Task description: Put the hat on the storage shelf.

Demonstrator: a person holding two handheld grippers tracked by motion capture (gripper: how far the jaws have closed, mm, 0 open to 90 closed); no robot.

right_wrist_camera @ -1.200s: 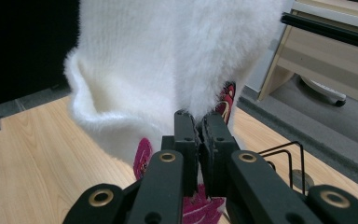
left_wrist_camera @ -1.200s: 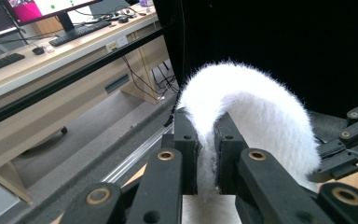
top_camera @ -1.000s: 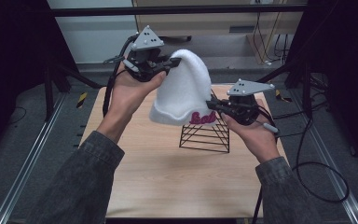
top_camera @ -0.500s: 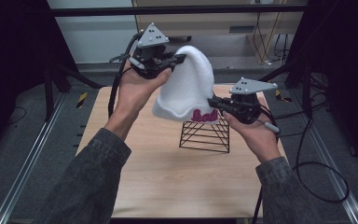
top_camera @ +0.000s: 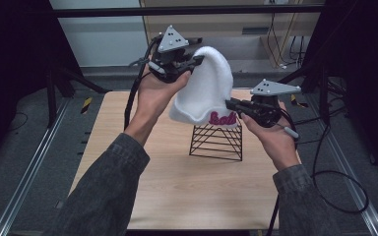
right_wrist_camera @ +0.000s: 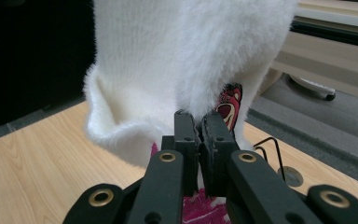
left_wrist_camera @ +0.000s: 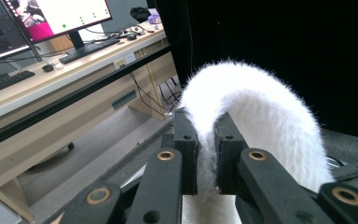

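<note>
High view: white fluffy beanie lifted above wire rack on table. Left tongs pinched on crown, right tongs clamped on brim. Probably light, soft, floppy, not fragile; best gripped by 2 folded edges.

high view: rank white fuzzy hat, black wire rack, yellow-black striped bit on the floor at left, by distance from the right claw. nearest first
1. White fuzzy knit hat: the right claw is shut on its lower hem, so touching.
2. Black wire rack: on the wooden table, just below and beside that claw.
3. Yellow-and-black striped piece: on the floor past the table's left edge, farthest.
</note>
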